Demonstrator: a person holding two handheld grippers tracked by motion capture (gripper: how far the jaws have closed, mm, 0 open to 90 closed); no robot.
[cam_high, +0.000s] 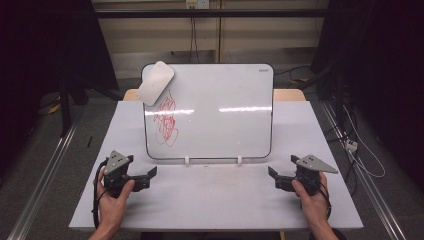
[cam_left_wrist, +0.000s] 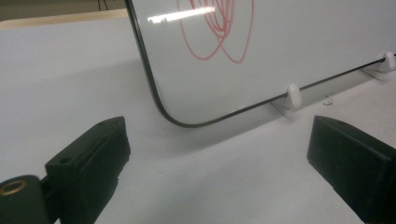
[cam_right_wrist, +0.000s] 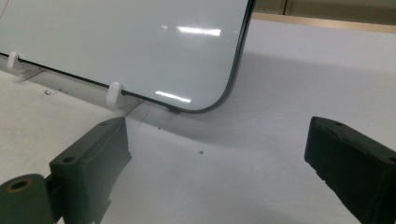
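From above, the whiteboard stands propped mid-table with a red scribble and a white eraser at its upper left corner, the left gripper and right gripper flanking it, while each gripper view shows jaws spread wide, gripping nothing, facing a lower corner of the board.

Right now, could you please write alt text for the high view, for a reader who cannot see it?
A whiteboard with a red scribble stands tilted on a white table, and a white eraser sits at its top left corner. In front of it, a person holds the left gripper and right gripper, both open and empty.
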